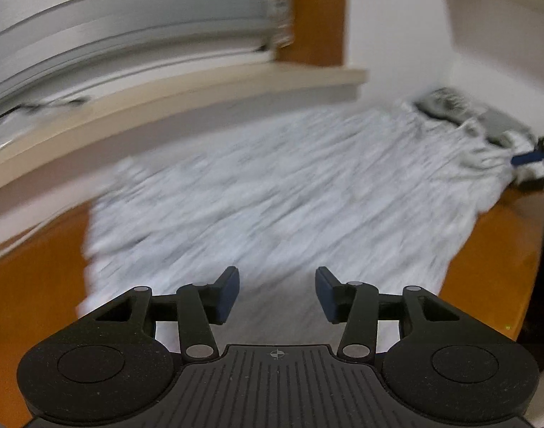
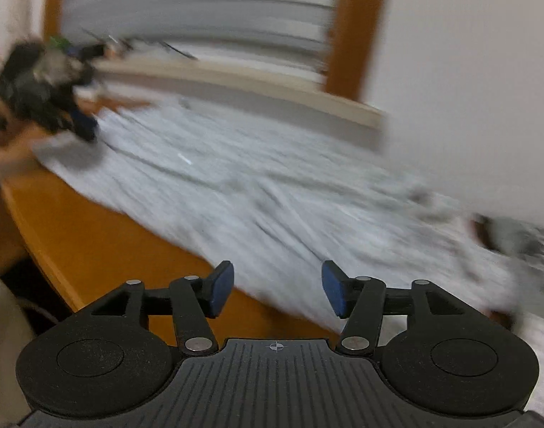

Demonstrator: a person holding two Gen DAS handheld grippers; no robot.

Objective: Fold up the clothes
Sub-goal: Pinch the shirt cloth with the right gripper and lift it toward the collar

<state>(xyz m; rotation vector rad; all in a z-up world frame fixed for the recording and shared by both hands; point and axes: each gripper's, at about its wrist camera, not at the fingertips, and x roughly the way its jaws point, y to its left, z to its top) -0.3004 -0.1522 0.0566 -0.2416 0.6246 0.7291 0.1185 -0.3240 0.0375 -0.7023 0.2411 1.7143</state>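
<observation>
A pale grey-white garment (image 1: 272,192) lies spread flat on an orange wooden table (image 1: 33,278). My left gripper (image 1: 277,294) hovers over the garment's near edge, open, with nothing between its blue pads. In the right wrist view the same garment (image 2: 272,192) runs diagonally across the table (image 2: 93,242). My right gripper (image 2: 277,289) stands open over its near edge, also with nothing between the pads. Each view shows the other gripper blurred at the cloth's far end: the right gripper (image 1: 528,158) and the left gripper (image 2: 83,121). Both pictures are smeared by motion.
A beige windowsill (image 1: 165,92) with blinds above runs behind the table. A darker grey patterned cloth (image 1: 446,105) lies at the garment's far right end. A white rounded container (image 1: 493,18) stands above it. The table edge (image 2: 40,235) drops off at the left.
</observation>
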